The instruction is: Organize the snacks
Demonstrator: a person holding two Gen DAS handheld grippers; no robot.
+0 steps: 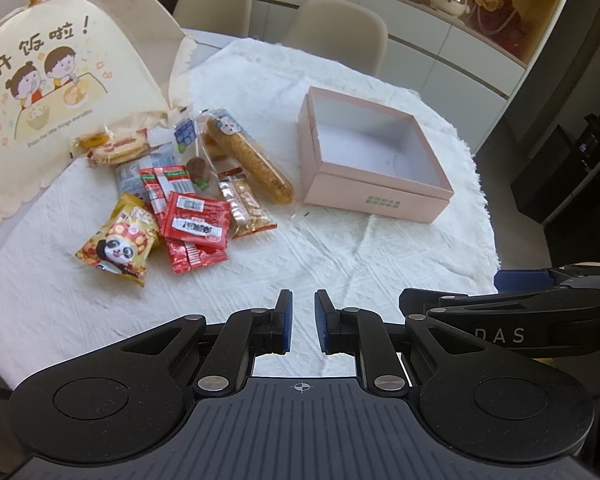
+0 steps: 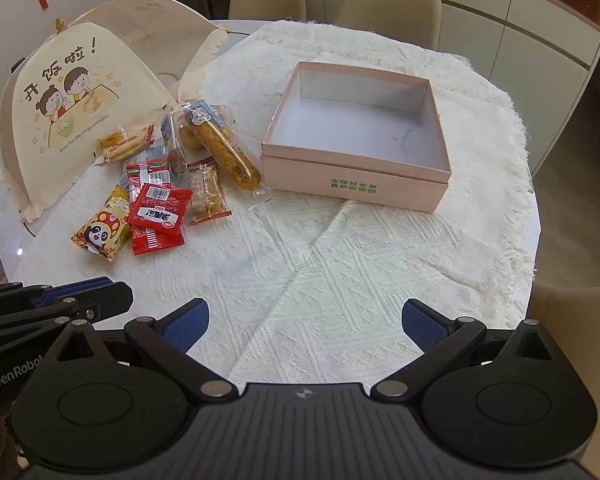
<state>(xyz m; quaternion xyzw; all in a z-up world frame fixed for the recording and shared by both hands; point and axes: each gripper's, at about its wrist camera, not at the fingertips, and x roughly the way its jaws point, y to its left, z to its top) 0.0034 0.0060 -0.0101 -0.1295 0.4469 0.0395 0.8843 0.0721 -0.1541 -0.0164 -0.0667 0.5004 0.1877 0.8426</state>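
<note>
Two side-by-side wrist views, angled down, sharing snacks (image 1: 172, 200) and box (image 2: 356, 140).

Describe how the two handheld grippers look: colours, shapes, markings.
Both are black plastic with a ribbed grey centre plate bearing a small crosshair mark, round discs either side and silver pivot pins on the linkage arms. The left gripper has flat blue pads; the right gripper shows textured blue pads. White lettering "GenRobot" and "DAS" appears on their bodies. No cables or sleeves are visible.

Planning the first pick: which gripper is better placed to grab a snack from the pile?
Probably left. The left gripper hovers nearer the snacks, though its jaws are nearly shut; the right gripper, open, faces the empty pink box.
</note>
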